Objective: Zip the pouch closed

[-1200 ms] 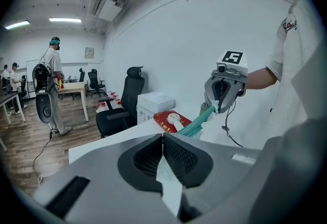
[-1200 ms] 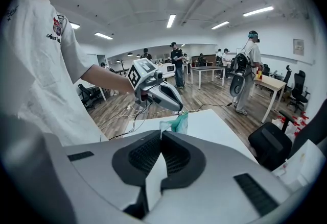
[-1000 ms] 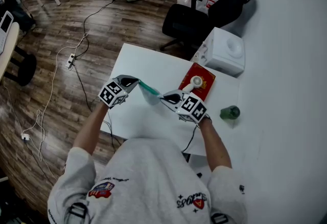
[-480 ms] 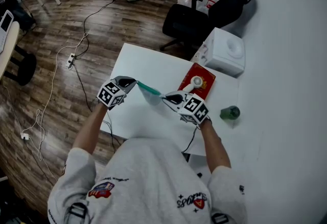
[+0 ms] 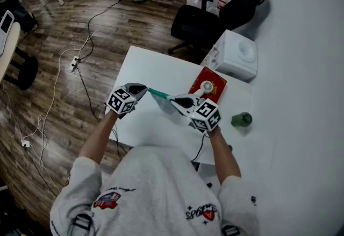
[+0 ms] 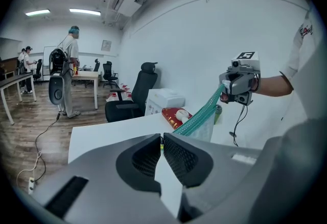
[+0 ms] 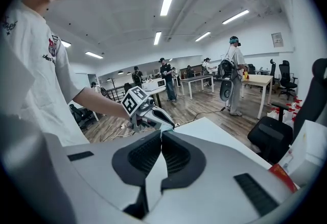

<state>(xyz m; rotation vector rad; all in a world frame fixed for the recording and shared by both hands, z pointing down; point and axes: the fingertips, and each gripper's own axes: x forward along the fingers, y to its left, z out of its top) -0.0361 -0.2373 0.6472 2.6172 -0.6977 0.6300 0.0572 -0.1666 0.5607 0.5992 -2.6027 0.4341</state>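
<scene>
A clear pouch (image 5: 161, 101) with a teal zipper (image 6: 198, 116) hangs stretched in the air between my two grippers, above the white table (image 5: 145, 65). My left gripper (image 5: 145, 90) is shut on the pouch's left end. In the left gripper view the zipper band runs from its closed jaws (image 6: 162, 140) up to my right gripper (image 6: 224, 96). My right gripper (image 5: 173, 100) is shut on the zipper's other end. What its pads pinch is hidden in the right gripper view, where the jaws (image 7: 161, 134) are closed and the left gripper (image 7: 166, 123) shows beyond them.
A red box (image 5: 208, 86) with a white item on it lies at the table's far right. A green bottle (image 5: 242, 119) stands right of my right gripper. A white appliance (image 5: 236, 55) and a black chair (image 5: 193, 24) sit behind. Cables (image 5: 80, 76) trail on the floor.
Both grippers have rolled a little and shifted slightly right. The pouch stays held between them, and its zipper band looks straighter and tauter.
</scene>
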